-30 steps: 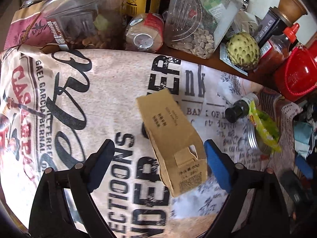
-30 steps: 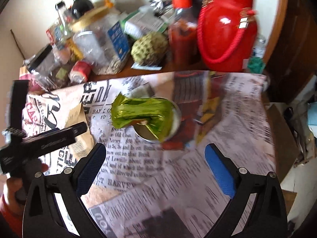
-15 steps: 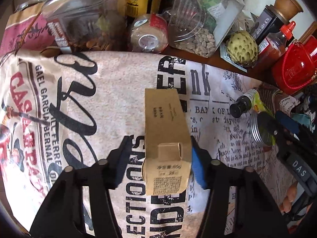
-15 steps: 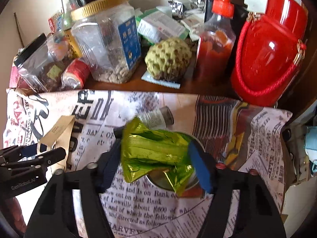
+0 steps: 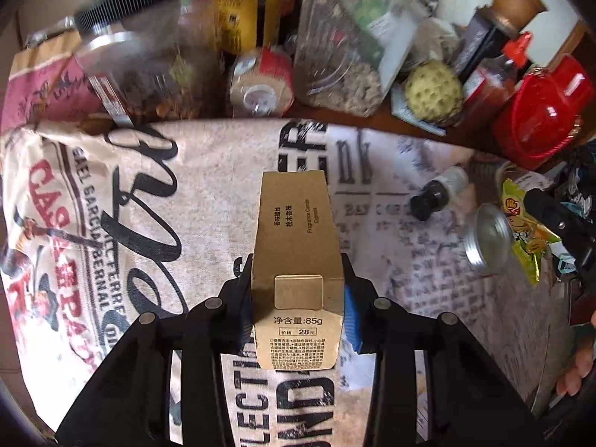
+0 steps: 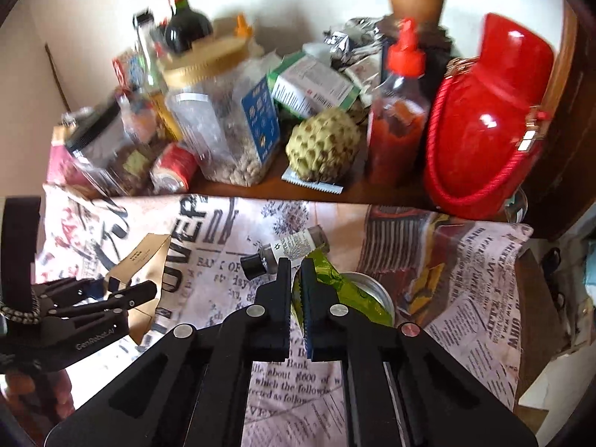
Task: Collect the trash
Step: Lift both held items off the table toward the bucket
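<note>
Left gripper (image 5: 298, 298): your jaws are closing on the brown candle carton (image 5: 298, 260), pads against both side walls; a second ago they stood wide around it. Carton now held off the newsprint-pattern cloth (image 5: 167, 186), printed end toward the camera.

Right gripper (image 6: 296, 298): clenched on the crumpled green snack wrapper (image 6: 346, 294), which a second ago lay loose across the shallow metal tin (image 6: 376, 292). Wrapper pinched thin between the pads, its tail trailing over the tin.

Remaining near you: a small dark-capped bottle (image 6: 283, 249) lying on the cloth just beyond the right fingertips.

Further back, probably not trash: custard apple (image 6: 322, 145), red-capped sauce bottle (image 6: 398, 111), red jug (image 6: 488, 119).

Both pieces look secured; carrying them to a bin seems the next step.
</note>
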Tool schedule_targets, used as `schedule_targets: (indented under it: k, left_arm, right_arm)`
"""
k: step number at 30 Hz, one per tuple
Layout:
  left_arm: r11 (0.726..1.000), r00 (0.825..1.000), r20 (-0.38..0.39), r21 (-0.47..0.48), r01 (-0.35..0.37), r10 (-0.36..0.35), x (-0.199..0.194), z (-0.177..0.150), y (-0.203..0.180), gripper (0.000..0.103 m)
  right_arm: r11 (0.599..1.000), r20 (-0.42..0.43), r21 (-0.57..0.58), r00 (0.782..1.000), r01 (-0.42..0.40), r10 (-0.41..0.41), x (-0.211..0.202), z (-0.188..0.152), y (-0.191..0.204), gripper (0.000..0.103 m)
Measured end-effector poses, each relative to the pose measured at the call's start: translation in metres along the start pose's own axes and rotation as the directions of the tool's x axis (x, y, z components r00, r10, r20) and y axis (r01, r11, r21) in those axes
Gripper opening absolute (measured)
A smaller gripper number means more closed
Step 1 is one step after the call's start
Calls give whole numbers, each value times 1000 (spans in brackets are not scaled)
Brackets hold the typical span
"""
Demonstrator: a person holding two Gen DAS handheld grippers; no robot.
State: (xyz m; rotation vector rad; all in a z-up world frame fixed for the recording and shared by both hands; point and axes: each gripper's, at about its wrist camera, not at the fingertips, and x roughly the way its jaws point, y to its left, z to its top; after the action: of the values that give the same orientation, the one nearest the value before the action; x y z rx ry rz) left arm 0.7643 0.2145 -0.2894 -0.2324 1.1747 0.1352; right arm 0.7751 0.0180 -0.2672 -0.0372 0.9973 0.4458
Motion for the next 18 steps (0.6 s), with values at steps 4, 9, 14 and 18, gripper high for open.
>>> schedule_targets:
  k: [4,9,14,18]
  left_arm:
    - [1000,999,48,18,18,-19,-30,-3,-9,39]
    - [999,992,120,34,32,-36,-77,-6,-26,39]
    - [998,977,202,12,60,-61,-118,-12,-49,39]
    - [999,960,277,-7,51,-47,-149,-27,-74,39]
  right_arm:
    - [1000,47,23,999,-13,12,-32,2,-10,5]
    - [999,114,41,993,-34,29,-76,2,-23,4]
    - [998,169,17,984,-62,59,-118,-4,-36,4]
    - [996,194,-19,977,-84,86,-144,-13,-43,4]
